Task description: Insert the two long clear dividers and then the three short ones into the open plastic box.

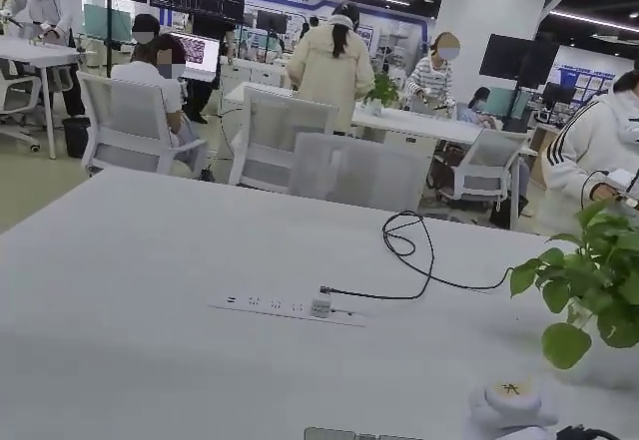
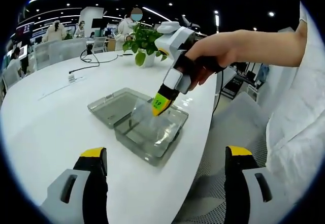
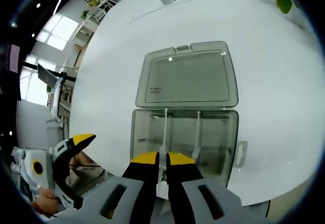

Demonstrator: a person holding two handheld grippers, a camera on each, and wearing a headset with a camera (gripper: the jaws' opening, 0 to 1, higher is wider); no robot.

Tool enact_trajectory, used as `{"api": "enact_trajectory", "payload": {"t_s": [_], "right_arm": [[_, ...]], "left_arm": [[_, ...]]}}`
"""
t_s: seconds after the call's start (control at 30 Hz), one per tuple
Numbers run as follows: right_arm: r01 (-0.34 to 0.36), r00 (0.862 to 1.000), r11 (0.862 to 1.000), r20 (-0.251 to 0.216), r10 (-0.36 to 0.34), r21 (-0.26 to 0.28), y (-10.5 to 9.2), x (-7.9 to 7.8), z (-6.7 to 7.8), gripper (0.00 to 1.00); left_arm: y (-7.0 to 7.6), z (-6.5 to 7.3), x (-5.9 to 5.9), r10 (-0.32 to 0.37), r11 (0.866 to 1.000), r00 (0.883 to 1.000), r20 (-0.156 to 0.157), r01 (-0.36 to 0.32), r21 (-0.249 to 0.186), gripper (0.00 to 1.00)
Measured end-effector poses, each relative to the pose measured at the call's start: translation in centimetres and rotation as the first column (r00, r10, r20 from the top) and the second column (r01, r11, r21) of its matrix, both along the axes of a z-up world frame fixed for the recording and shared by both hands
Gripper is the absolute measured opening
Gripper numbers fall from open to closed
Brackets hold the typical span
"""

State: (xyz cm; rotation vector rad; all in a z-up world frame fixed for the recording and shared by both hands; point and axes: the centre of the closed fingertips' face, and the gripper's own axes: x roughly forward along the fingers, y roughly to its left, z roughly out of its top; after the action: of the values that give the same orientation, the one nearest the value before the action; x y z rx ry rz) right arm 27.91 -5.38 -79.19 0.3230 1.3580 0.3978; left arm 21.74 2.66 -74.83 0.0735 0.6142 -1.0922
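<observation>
The open clear plastic box [image 3: 223,137] lies on the white table, its lid [image 3: 188,76] folded flat behind it. My right gripper [image 3: 161,159] is shut on a long clear divider [image 3: 164,132] that stands upright in the box's left half. A second clear divider [image 3: 197,132] stands beside it, to the right. In the left gripper view the right gripper [image 2: 159,108], held by a hand, points down into the box [image 2: 147,137] with the divider [image 2: 139,115] in its tips. My left gripper [image 2: 165,158] hovers open short of the box, holding nothing.
The box sits close to the table's rounded edge [image 2: 205,132]. A potted plant [image 1: 589,280], a power strip [image 1: 290,307] and a black cable [image 1: 419,250] lie farther along the table. Chairs [image 1: 275,141] and several people are beyond it.
</observation>
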Motion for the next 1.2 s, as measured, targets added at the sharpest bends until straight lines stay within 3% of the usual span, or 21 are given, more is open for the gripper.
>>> {"api": "enact_trajectory", "payload": {"t_s": [0.87, 1.2], "right_arm": [[-0.032, 0.999, 0.999, 0.032, 0.033, -0.041, 0.01, 0.31, -0.29, 0.07], [-0.079, 0.995, 0.993, 0.059, 0.084, -0.088, 0.33, 0.47, -0.33, 0.07]], "left_arm": [[-0.1, -0.04, 0.14, 0.011, 1.0, 1.0, -0.008, -0.011, -0.011, 0.97], [-0.02, -0.16, 0.15, 0.016, 1.0, 1.0, -0.013, -0.016, -0.016, 0.97]]}}
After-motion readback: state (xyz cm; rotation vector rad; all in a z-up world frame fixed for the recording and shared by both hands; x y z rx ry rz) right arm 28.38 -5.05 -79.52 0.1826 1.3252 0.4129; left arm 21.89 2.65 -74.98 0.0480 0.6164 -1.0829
